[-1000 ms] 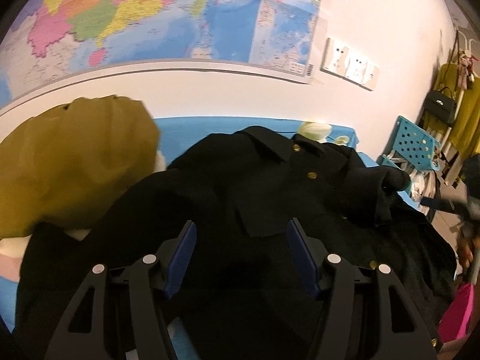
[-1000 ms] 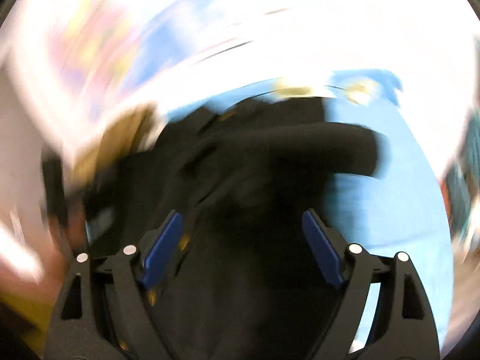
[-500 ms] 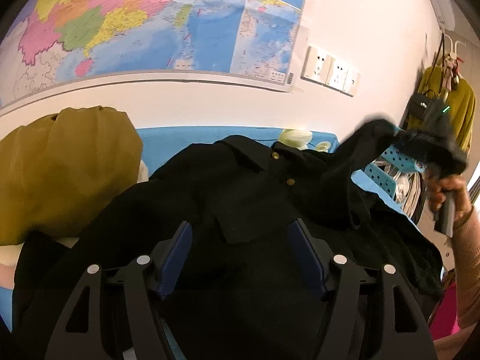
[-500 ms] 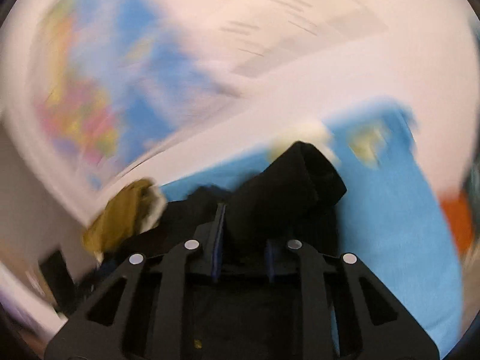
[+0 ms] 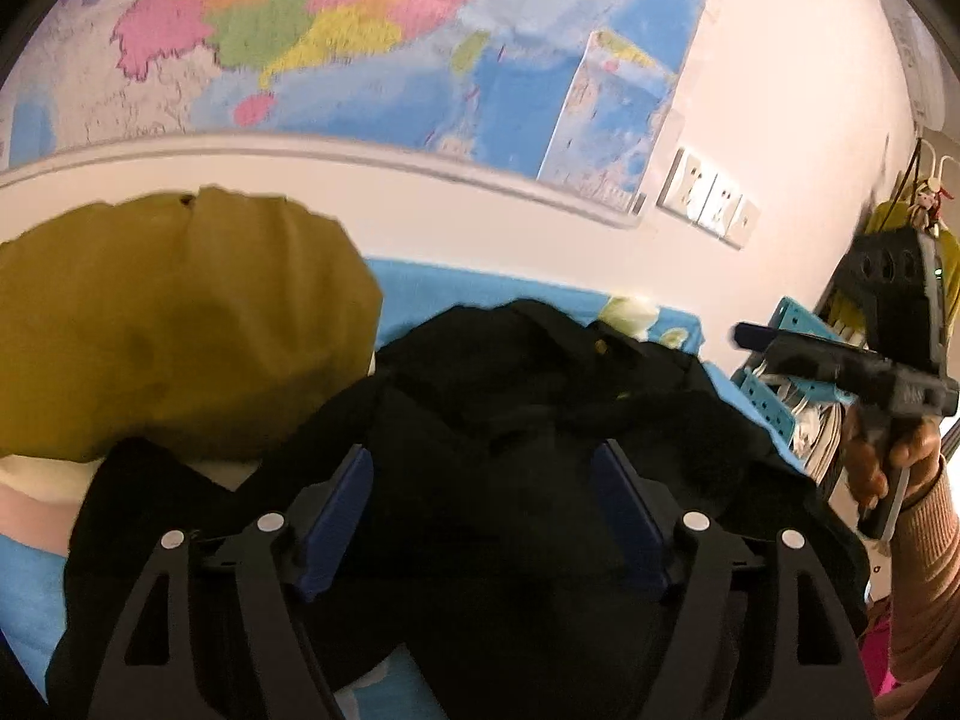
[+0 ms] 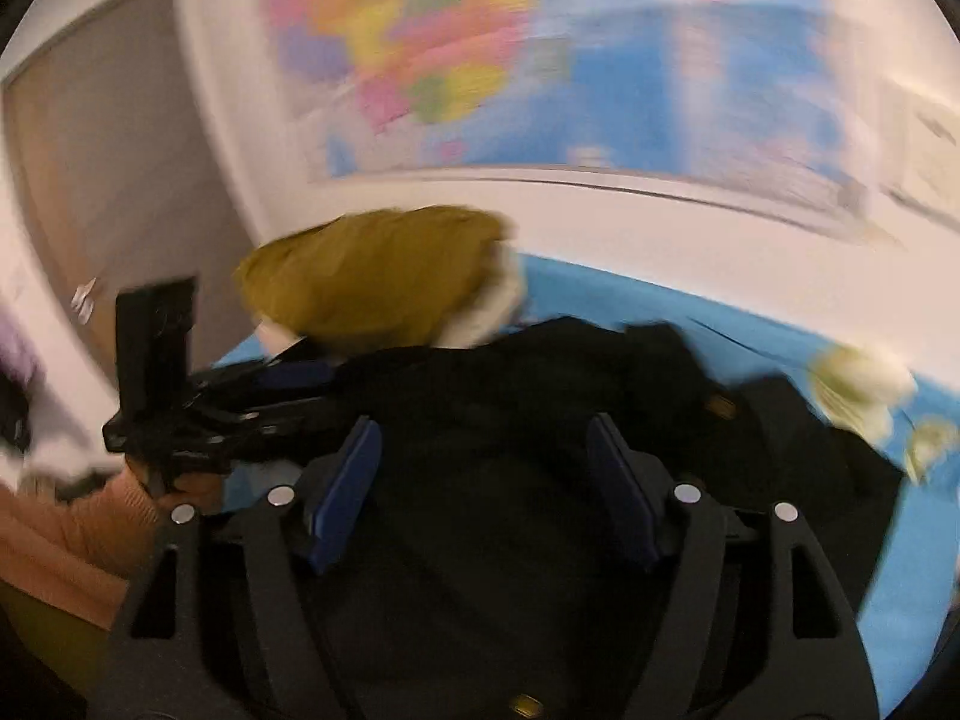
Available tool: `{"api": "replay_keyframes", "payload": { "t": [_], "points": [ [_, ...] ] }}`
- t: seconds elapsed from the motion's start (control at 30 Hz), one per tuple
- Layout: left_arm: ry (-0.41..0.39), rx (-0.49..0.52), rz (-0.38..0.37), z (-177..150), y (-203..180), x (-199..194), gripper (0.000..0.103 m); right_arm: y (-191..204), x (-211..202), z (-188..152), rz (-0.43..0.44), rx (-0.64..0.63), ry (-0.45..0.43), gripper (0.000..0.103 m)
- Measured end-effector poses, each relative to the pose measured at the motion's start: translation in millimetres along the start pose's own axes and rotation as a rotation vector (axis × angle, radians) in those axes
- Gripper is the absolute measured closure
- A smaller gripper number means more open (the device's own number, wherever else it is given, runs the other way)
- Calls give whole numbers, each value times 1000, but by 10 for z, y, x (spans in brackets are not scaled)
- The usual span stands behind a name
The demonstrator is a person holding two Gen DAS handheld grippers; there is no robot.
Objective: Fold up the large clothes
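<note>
Left view: your left gripper (image 5: 483, 519) hangs over the black coat (image 5: 516, 420) heaped on the blue bed (image 5: 456, 288), its jaws apart and just opening, gripping nothing. Right view: your right gripper (image 6: 483, 492), blurred, has just spread its jaws above the coat, empty.

A colourful wall map (image 5: 372, 54) fills the white wall above a bed spread with a blue sheet (image 5: 480, 291). A mustard-yellow bundle of cloth (image 5: 174, 324) sits at the sheet's left end, over something pale (what it is cannot be told). White wall sockets (image 5: 708, 198) hang right of the map, with a blue perforated basket (image 5: 774, 396) below them at the bed's far end.
</note>
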State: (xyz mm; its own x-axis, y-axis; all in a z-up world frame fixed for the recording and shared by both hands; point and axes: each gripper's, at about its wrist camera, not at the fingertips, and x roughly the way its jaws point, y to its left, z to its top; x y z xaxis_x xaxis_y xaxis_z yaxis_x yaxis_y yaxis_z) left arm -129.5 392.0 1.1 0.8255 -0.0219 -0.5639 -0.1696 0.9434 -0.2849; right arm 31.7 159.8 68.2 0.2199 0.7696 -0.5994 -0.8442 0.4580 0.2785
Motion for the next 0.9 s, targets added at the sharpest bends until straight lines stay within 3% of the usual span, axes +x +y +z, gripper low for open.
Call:
{"api": "replay_keyframes", "payload": {
  "t": [0.2, 0.3, 0.33, 0.37, 0.4, 0.43, 0.47, 0.5, 0.53, 0.57, 0.63, 0.73, 0.8, 0.9],
  "points": [
    [106, 24, 29, -36, 34, 373, 29, -1303, -340, -410, -293, 351, -5, 32],
    [135, 31, 30, -62, 13, 487, 29, -1649, -225, -629, -274, 439, 83, 29],
    [143, 41, 37, -68, -9, 516, 32, -1704, -179, -690, -260, 450, 107, 29],
    [148, 47, 43, -77, -20, 532, 41, -1738, -72, -739, -223, 446, 146, 29],
    [150, 48, 42, -78, -31, 550, 45, -1724, 17, -741, -219, 444, 167, 33],
    [149, 46, 43, -78, -30, 550, 54, -1752, 96, -769, -211, 453, 189, 48],
    [148, 45, 50, -73, -33, 557, 63, -1778, 119, -771, -201, 452, 187, 53],
    [149, 47, 53, -63, -37, 566, 67, -1802, 83, -754, -194, 449, 169, 82],
    [150, 47, 58, -56, -41, 566, 72, -1818, 25, -743, -174, 462, 138, 95],
    [150, 42, 55, -53, -41, 559, 77, -1857, -120, -725, -147, 483, 78, 96],
    [147, 29, 17, -43, -54, 523, 82, -1920, -360, -697, -172, 477, 6, 96],
    [131, 26, -49, -33, -112, 511, 83, -2137, -616, -776, -157, 576, -79, 98],
    [131, 57, -31, -45, -182, 575, 83, -2304, -587, -856, -220, 633, -62, 101],
    [196, 116, -7, -116, -272, 752, 78, -2432, -401, -1027, -278, 681, 20, 98]
  ]
}}
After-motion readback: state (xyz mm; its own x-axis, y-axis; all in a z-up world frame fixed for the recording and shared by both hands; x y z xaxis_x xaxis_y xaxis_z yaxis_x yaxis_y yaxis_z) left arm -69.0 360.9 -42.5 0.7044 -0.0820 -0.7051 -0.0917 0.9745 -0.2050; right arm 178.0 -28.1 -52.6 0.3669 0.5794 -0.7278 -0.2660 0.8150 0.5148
